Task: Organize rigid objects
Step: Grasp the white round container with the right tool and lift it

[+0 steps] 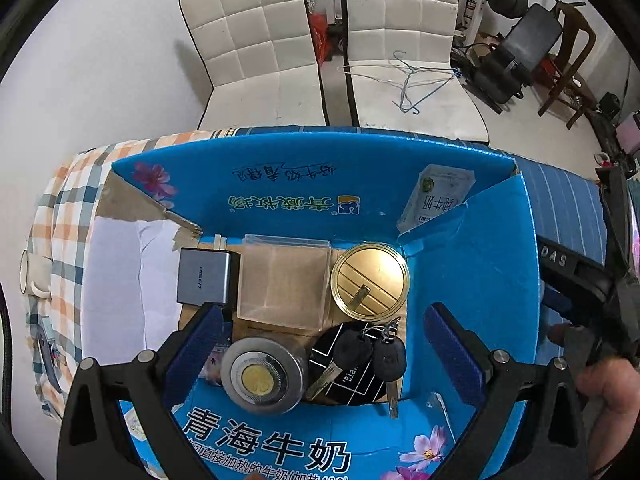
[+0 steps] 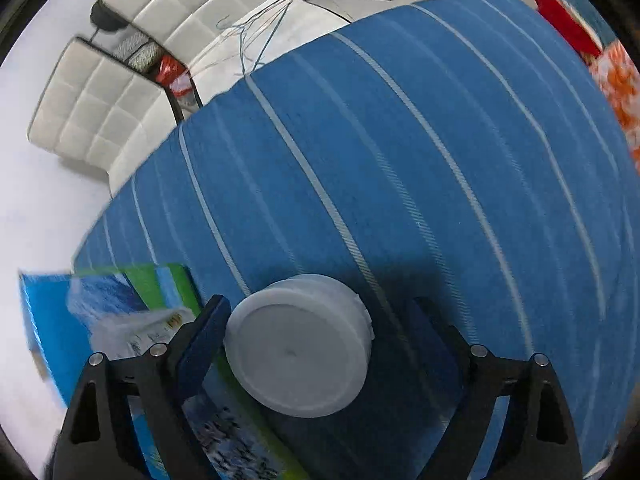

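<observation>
My left gripper point(image 1: 324, 344) hangs open over a blue milk carton box point(image 1: 480, 248). Inside the box lie a grey charger point(image 1: 206, 278), a clear plastic case point(image 1: 284, 284), a gold round lid point(image 1: 370, 280), a silver round lamp point(image 1: 262, 376) and black car keys point(image 1: 370, 354) on a black disc point(image 1: 360, 380). None of them is between the fingers. My right gripper point(image 2: 320, 340) is open around a white round lid point(image 2: 300, 344) on the blue striped cloth point(image 2: 400, 160). The lid sits close to the left finger point(image 2: 204, 340), with a gap to the right one.
Checked cloth point(image 1: 64, 208) and white paper point(image 1: 116, 272) lie left of the box. A white cup point(image 1: 34, 276) stands at the far left. Two white chairs point(image 1: 256, 48) with wire hangers point(image 1: 416, 80) stand behind the table. A hand point(image 1: 608, 392) holds the right gripper's body point(image 1: 592, 280).
</observation>
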{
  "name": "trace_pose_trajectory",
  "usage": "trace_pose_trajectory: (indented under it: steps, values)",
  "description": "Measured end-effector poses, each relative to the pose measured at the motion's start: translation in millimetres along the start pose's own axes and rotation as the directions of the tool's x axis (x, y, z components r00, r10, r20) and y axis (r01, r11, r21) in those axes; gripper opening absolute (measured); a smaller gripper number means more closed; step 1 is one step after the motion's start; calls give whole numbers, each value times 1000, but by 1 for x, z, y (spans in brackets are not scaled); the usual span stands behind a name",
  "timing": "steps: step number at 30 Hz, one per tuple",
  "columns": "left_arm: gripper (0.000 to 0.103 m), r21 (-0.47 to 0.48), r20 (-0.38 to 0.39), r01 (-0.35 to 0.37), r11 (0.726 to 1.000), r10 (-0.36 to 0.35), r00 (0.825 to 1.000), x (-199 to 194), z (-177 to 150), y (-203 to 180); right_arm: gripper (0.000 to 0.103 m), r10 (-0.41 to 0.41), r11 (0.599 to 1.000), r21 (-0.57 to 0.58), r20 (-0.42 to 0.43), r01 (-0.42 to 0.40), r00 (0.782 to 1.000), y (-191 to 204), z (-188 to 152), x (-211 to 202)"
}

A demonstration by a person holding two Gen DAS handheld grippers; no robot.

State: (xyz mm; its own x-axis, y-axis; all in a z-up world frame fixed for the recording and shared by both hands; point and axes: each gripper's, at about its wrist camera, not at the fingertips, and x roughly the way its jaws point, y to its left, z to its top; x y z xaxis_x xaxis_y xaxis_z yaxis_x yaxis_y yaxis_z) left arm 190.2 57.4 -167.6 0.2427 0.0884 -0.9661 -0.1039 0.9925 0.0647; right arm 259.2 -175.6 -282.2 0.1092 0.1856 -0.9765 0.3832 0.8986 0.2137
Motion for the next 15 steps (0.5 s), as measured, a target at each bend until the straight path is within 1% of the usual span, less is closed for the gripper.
trace_pose_trajectory:
  steps: [2, 4, 7, 9, 10, 11, 13, 15]
  values:
    - [103, 0, -10, 10, 1000, -10, 1000, 3, -1, -1, 86, -64, 995, -84, -14, 62, 998, 6, -4, 1]
    - [103, 7, -17, 15, 1000, -15, 1000, 4, -3, -3, 80, -132, 978, -167, -40, 124, 990, 8, -15, 6]
    - [103, 19, -19, 21, 1000, -21, 1000, 3, -8, -5, 78, -198, 954, -237, -39, 184, 979, 2, -34, 7]
    - [103, 23, -24, 31, 999, -31, 999, 2, -12, -8, 70, -211, 951, -240, -47, 194, 976, -9, -45, 8]
    - [103, 24, -25, 40, 999, -39, 999, 2, -15, -10, 66, -212, 951, -239, -35, 197, 977, -14, -51, 7]
    - [103, 29, -27, 42, 999, -42, 999, 2, -18, -12, 61, -212, 949, -242, -12, 203, 977, -16, -54, 5]
    - [103, 43, -35, 44, 998, -42, 998, 3, -24, -17, 56, -218, 945, -243, 27, 218, 975, -17, -60, 3]
    - [103, 47, -42, 46, 998, -45, 998, 3, -28, -21, 44, -220, 943, -241, 57, 228, 974, -16, -64, 2]
